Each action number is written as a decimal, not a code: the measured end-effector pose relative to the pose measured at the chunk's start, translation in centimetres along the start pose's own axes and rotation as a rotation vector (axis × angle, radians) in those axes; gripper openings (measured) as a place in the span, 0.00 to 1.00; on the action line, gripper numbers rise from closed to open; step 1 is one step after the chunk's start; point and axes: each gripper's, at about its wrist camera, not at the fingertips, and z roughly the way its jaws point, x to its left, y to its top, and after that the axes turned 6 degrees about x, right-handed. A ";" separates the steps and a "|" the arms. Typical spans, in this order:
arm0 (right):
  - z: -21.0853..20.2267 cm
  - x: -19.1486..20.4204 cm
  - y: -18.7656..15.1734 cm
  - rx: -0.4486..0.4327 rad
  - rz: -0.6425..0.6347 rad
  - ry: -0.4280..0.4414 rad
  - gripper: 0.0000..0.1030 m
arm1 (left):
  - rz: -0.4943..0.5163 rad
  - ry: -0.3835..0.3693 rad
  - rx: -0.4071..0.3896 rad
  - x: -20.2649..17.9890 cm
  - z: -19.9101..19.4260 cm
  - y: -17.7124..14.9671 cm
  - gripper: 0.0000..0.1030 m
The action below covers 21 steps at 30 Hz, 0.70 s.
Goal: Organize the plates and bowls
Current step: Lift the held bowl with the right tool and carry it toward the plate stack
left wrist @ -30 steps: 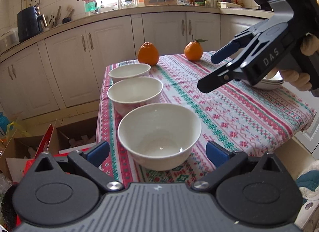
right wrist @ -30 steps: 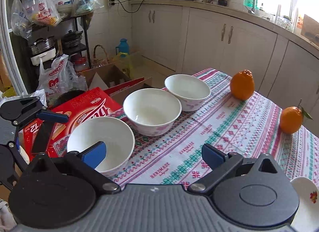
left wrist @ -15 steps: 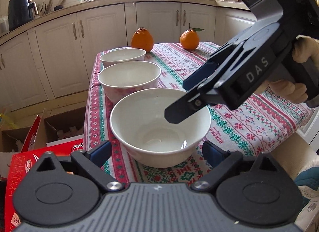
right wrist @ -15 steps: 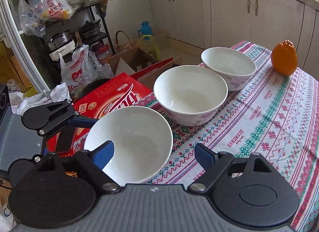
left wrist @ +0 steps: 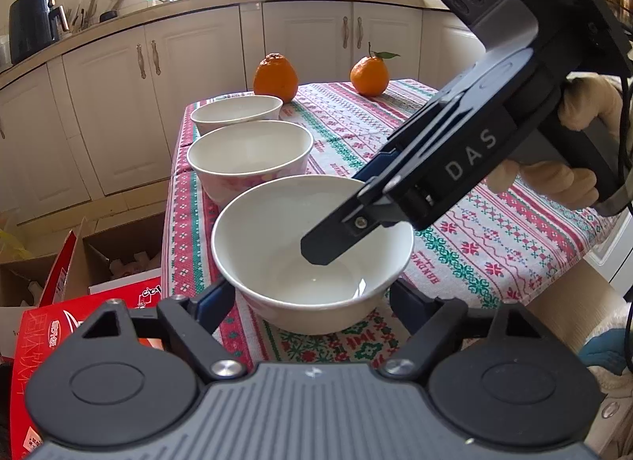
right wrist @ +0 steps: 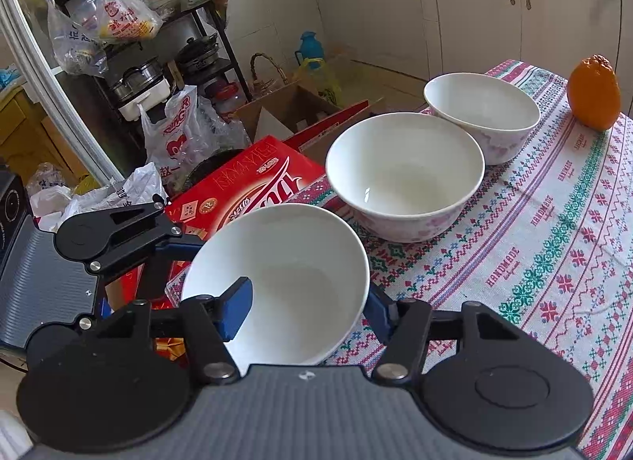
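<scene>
Early stage, I judge: left claw (left wrist: pixel 312 297) apart, flanking the nearest white bowl (left wrist: pixel 312 250) at lower centre of the left wrist view, right claw (right wrist: pixel 304 311) apart, straddling its rim, middle bowl (right wrist: pixel 405 175) and far bowl (right wrist: pixel 482 115) toward upper right unstacked on the counter (right wrist: pixel 554 230).

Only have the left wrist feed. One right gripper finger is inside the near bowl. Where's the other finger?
Observer: In the right wrist view the right gripper straddles the near bowl wall: blue pad inside, other finger outside the rim.
Operator: Clamped?
Observer: No. The jaws are open, and white bowl interior shows between the inner pad and the wall.
Operator: Left gripper touching it?
Observer: One left gripper finger sits beside the bowl's outer wall; I cannot tell if it touches.
</scene>
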 end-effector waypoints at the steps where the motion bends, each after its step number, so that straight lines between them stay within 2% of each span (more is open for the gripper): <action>1: -0.1 0.0 0.0 -0.001 0.000 -0.003 0.64 | 0.000 0.001 0.002 0.0 0.0 0.0 0.82; 12: -2.4 -0.5 -1.3 -0.035 0.016 -0.040 0.65 | 0.040 -0.024 -0.002 -1.4 0.0 1.5 0.82; 21: -5.7 -2.8 -3.7 -0.071 0.079 -0.129 0.65 | 0.106 -0.108 -0.020 -4.4 1.8 3.8 0.82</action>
